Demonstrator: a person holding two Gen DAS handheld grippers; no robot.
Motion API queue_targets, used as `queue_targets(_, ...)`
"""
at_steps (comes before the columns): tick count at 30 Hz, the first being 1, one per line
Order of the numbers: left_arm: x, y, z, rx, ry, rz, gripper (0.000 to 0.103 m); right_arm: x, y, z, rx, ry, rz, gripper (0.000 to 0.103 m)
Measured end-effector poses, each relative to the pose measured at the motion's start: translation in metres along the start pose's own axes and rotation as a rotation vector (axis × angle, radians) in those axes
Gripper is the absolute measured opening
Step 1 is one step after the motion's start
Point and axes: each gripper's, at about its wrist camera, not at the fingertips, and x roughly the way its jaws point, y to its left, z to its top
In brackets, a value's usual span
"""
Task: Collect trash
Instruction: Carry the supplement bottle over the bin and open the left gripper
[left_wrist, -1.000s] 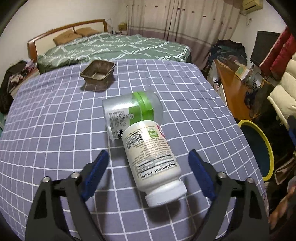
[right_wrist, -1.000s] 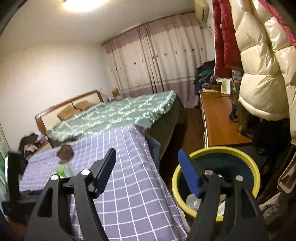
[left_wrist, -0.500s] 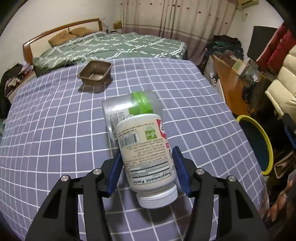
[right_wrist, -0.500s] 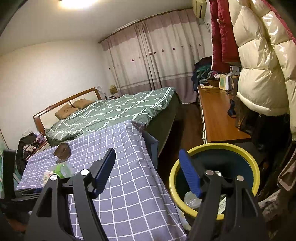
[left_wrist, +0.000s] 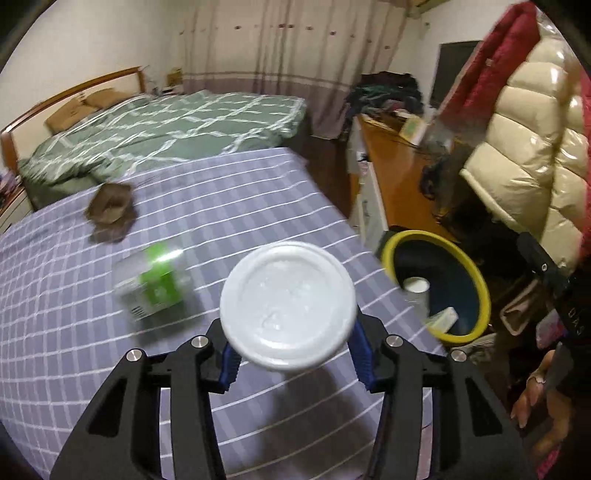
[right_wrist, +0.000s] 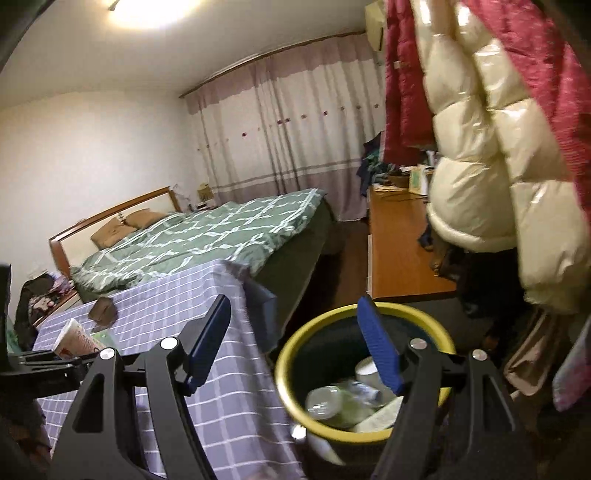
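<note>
My left gripper (left_wrist: 291, 360) is shut on a white supplement bottle (left_wrist: 288, 301), held off the table with its white cap facing the camera. The same bottle (right_wrist: 75, 339) shows at the far left of the right wrist view, gripped by the left tool. A clear bottle with a green label (left_wrist: 155, 288) lies on the checked tablecloth behind it. A brown tray (left_wrist: 110, 205) sits farther back. The yellow-rimmed bin (left_wrist: 469, 266) stands on the floor to the right, holding several discarded items. My right gripper (right_wrist: 295, 339) hangs open above the bin (right_wrist: 291, 354) with nothing between its fingers.
The table (left_wrist: 240, 192) with the purple checked cloth ends just left of the bin. A green bed (left_wrist: 166, 125) lies beyond. A wooden desk (right_wrist: 399, 258) and hanging puffer jackets (right_wrist: 491, 166) crowd the right side. A person's hand (left_wrist: 535, 398) is at the lower right.
The left jaws closed on the supplement bottle and lifted it, tipping its cap toward the camera. The left view swung right toward the bin. The right gripper drifted closer to the bin, still open.
</note>
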Motion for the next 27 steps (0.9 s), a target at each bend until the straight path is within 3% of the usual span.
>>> queue_targets(8, 0.034, -0.079, 0.031, 0.130, 0.018, -0.117, 0.049, -0.021, -0.048, 0.001, 0.015, -0.023, -0.136, 0.067)
queue_targets(17, 0.101, -0.169, 0.053, 0.231, 0.094, -0.247, 0.049, -0.022, -0.092, -0.005, 0.066, 0.010, -0.238, 0.067)
queue_targets(18, 0.110, -0.178, 0.053, 0.241, 0.096, -0.249, 0.051, -0.022, -0.095, -0.005, 0.073, 0.011, -0.243, 0.067)
queue_targets(19, 0.119, -0.184, 0.054, 0.254, 0.098, -0.247, 0.066, -0.022, -0.098, -0.005, 0.078, 0.012, -0.246, 0.067)
queue_targets(21, 0.130, -0.195, 0.056, 0.266, 0.080, -0.222, 0.086, -0.021, -0.100, -0.005, 0.082, 0.015, -0.252, 0.067)
queue_targets(24, 0.128, -0.192, 0.060, 0.238, 0.069, -0.227, 0.086, -0.021, -0.100, -0.007, 0.082, 0.019, -0.250, 0.067)
queue_targets(27, 0.100, -0.171, 0.064, 0.208, 0.018, -0.243, 0.086, -0.017, -0.096, -0.008, 0.077, 0.032, -0.236, 0.068)
